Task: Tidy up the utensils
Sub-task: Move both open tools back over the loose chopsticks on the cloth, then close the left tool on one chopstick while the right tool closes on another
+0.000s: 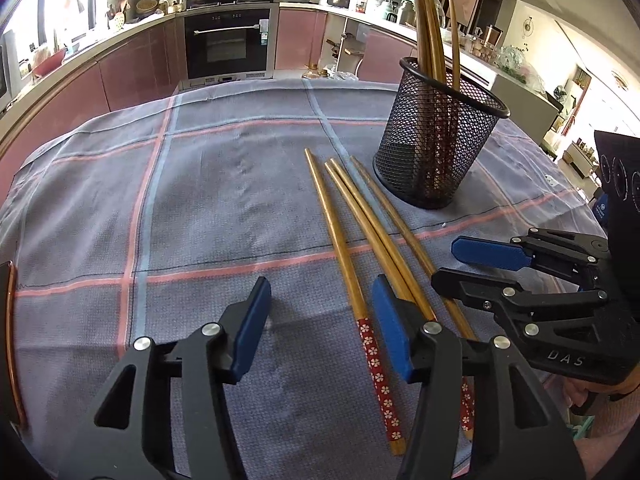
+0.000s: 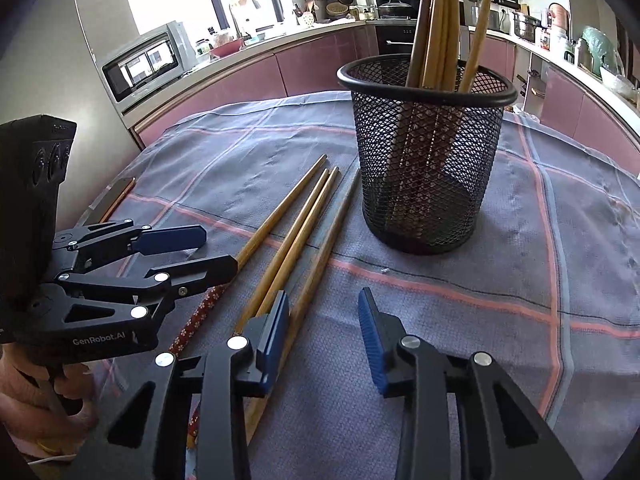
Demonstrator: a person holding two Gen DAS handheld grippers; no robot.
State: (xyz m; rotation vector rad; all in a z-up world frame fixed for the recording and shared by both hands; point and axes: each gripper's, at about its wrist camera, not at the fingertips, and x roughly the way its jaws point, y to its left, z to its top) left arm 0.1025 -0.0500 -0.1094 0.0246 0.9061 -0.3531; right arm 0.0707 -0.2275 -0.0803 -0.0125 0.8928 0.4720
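Nearest my left gripper (image 1: 322, 322), its jaws stand apart over the checked cloth (image 1: 200, 208) on the worktop, nothing between them. Four loose chopsticks (image 1: 352, 240) lie just right of it, passing under its right finger. My right gripper (image 2: 324, 338) is also apart and empty, chopsticks at its left finger, mesh holder (image 2: 428, 160) beyond it with more chopsticks upright inside.

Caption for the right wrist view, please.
Open right gripper over four chopsticks lying on the checked cloth beside a mesh holder.
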